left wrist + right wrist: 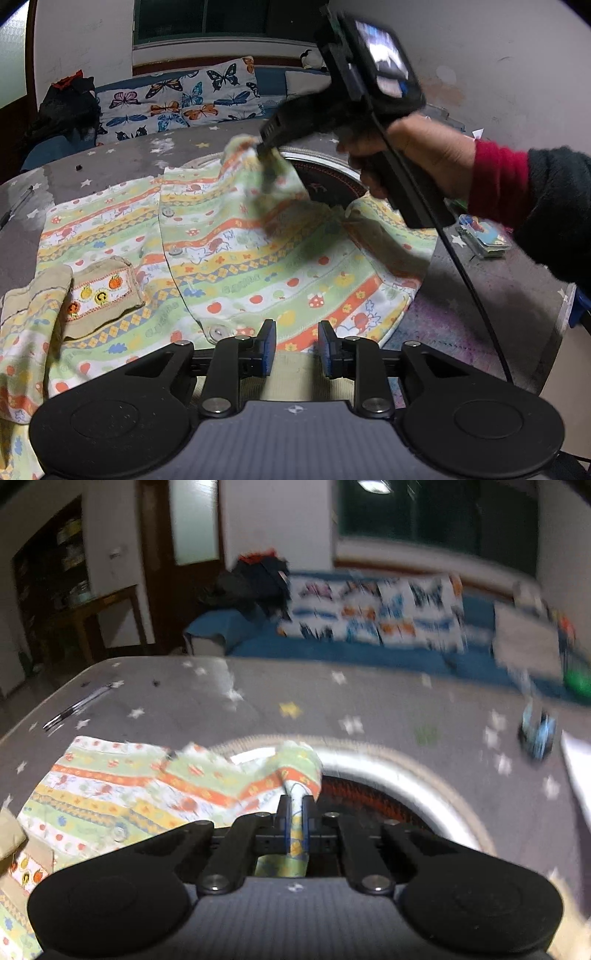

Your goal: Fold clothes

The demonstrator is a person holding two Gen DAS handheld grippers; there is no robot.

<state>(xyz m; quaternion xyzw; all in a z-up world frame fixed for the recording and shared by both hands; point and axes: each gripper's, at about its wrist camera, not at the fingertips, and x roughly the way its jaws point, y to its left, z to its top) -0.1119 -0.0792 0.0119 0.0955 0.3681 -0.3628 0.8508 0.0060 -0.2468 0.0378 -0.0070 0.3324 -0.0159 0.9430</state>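
Shirt (236, 254) spread on our tabletop (369, 701) — right tool (294, 812) pinches its lifted sleeve, left tool (297, 345) hovers open.

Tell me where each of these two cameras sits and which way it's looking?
Left wrist: on the left gripper, looking over its open fingers at the striped shirt; the right hand shows.
Right wrist: on the right gripper, fingers shut on a shirt fold, facing the sofa.
Both share shirt, starred table, butterfly cushions.

A home living room was indicated: behind the star-print table (369, 701), a blue sofa (332, 650) with butterfly cushions (177, 99) was seen.
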